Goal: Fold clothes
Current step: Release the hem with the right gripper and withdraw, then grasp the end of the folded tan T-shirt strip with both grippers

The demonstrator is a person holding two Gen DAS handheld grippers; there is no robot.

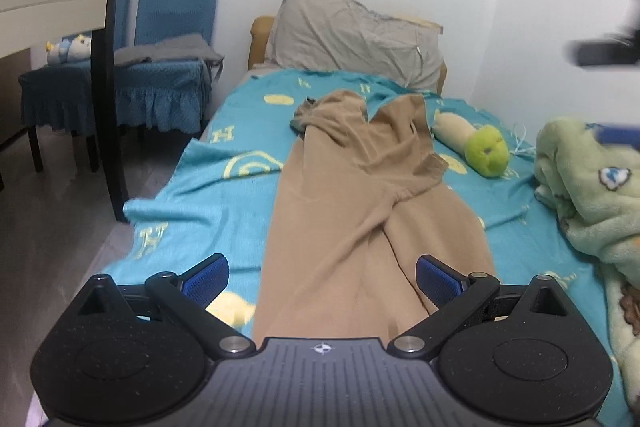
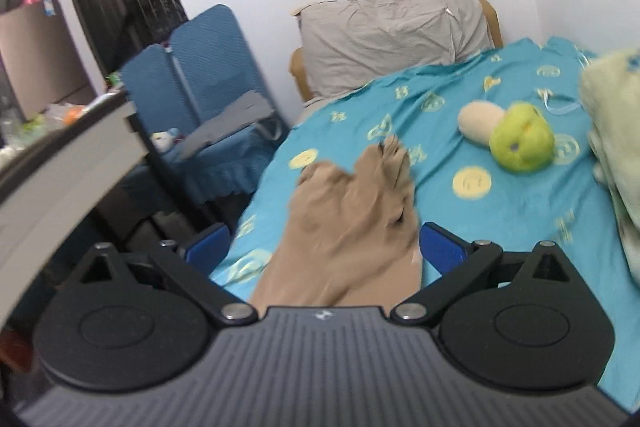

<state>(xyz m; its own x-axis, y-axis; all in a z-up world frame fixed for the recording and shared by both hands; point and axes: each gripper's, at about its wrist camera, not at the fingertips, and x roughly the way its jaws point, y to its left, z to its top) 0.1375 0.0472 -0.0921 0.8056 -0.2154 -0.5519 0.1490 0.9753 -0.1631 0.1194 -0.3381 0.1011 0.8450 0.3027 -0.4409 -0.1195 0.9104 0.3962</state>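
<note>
Bed (image 1: 192,163): open teal cover left of the tan garment (image 1: 360,211), clear passage there. Right side crowded: green plush toy (image 1: 486,153) just beside the garment, bunched fleece blanket (image 1: 588,195) against the wall. Grey pillow (image 1: 352,35) blocks the head end. Blue chairs (image 1: 176,27) and a worktop (image 1: 52,7) edge flank the left bedside; floor strip between stays free.

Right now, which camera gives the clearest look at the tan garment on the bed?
The left wrist view: the tan garment lies there nearly whole and sharp, stretched along the turquoise bedspread. The right wrist view catches only its bunched far end, blurred, with the rest hidden under the camera.
</note>
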